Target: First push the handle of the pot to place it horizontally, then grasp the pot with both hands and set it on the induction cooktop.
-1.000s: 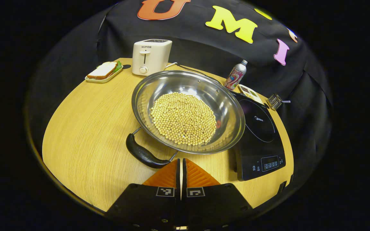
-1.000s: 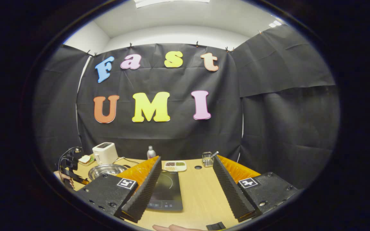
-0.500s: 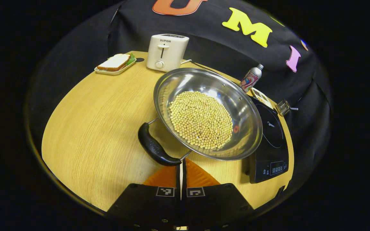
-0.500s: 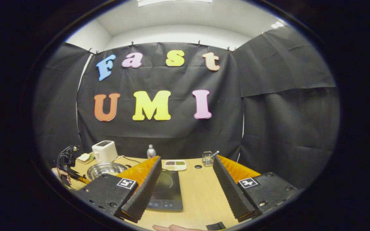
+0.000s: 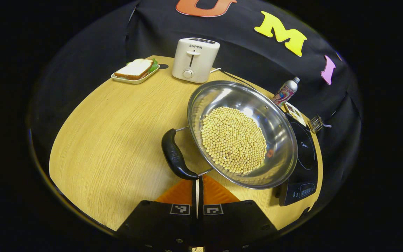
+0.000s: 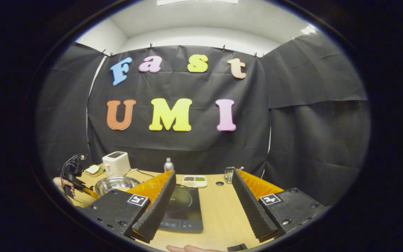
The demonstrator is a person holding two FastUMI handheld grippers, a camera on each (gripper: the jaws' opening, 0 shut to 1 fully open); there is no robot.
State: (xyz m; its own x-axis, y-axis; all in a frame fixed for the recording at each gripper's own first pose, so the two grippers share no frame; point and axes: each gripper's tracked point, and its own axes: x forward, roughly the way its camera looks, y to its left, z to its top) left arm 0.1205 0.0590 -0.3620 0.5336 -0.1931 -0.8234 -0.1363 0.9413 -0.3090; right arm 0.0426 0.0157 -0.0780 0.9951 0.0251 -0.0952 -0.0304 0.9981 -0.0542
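In the left gripper view a steel pot [image 5: 278,129] with soybeans [image 5: 234,140] sits on the wooden table [image 5: 110,133], its far rim over the black induction cooktop [image 5: 304,154]. The pot's black handle [image 5: 174,156] points left of the bowl. My left gripper [image 5: 198,179] is shut, its tip against the handle's near end. In the right gripper view my right gripper [image 6: 203,173] stands open above the cooktop [image 6: 182,206], with nothing between its fingers. The pot [image 6: 115,183] lies to its left, with the hand-held left gripper [image 6: 73,175] beyond.
A white toaster [image 5: 195,59] and a sandwich on a tray [image 5: 136,70] stand at the table's back. A bottle [image 5: 285,91], a snack plate [image 5: 294,112] and a wire basket [image 5: 316,122] sit behind the cooktop. A hand [image 6: 187,248] shows at the near edge.
The shut left gripper has pushed the handle's near end; the pot has turned and the handle has swung round. The right gripper has stayed open and barely moved.
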